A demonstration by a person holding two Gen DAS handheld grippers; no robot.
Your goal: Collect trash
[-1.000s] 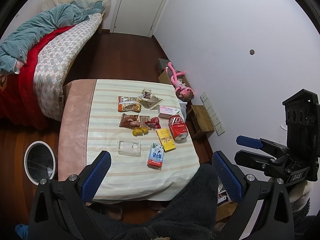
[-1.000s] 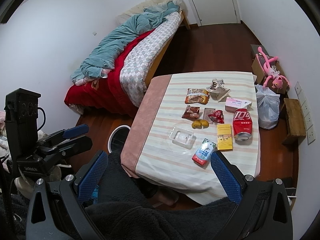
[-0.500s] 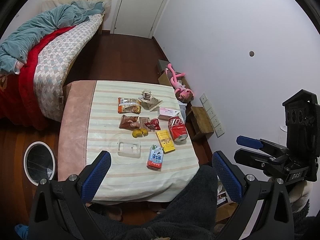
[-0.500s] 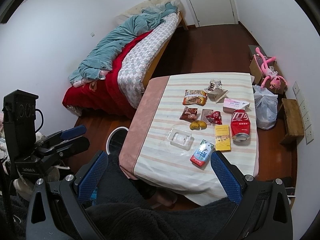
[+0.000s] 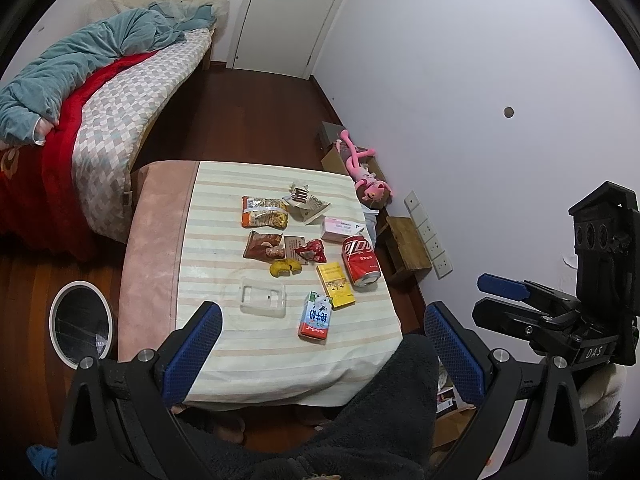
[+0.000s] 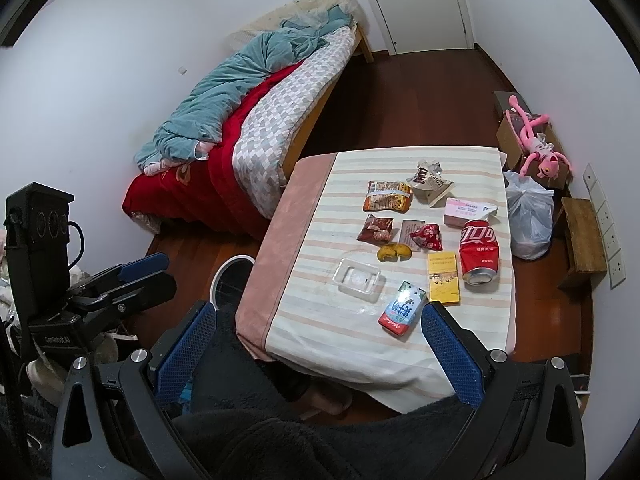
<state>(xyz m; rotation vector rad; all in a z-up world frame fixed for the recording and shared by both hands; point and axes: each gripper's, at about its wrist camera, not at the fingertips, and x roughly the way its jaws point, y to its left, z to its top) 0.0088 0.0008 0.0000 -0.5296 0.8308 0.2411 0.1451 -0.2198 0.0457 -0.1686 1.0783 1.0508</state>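
Trash lies on a striped table [image 5: 256,352] [image 6: 320,328]: a red cola can [image 5: 360,260] [image 6: 479,250], a yellow box [image 5: 335,284] [image 6: 443,277], a milk carton [image 5: 316,316] [image 6: 402,309], a clear plastic tray [image 5: 263,296] [image 6: 358,279], a yellow peel [image 5: 285,267] [image 6: 394,252], several snack wrappers [image 5: 264,216] [image 6: 386,197] and a pink box [image 5: 342,229] [image 6: 466,210]. A white-rimmed bin [image 5: 80,326] [image 6: 230,278] stands on the floor left of the table. My left gripper [image 5: 320,356] and right gripper [image 6: 316,356] are both open and empty, held above the table's near edge.
A bed [image 5: 100,92] [image 6: 256,104] stands at the left. A pink plush toy [image 5: 362,172] [image 6: 536,144], a white plastic bag [image 6: 528,216] and a wooden stool [image 5: 408,244] [image 6: 582,240] sit by the right wall. A dark fleece garment [image 5: 360,420] lies below the grippers.
Both grippers have drifted slightly, and the table sits a little lower in the views. Nothing was taken hold of.
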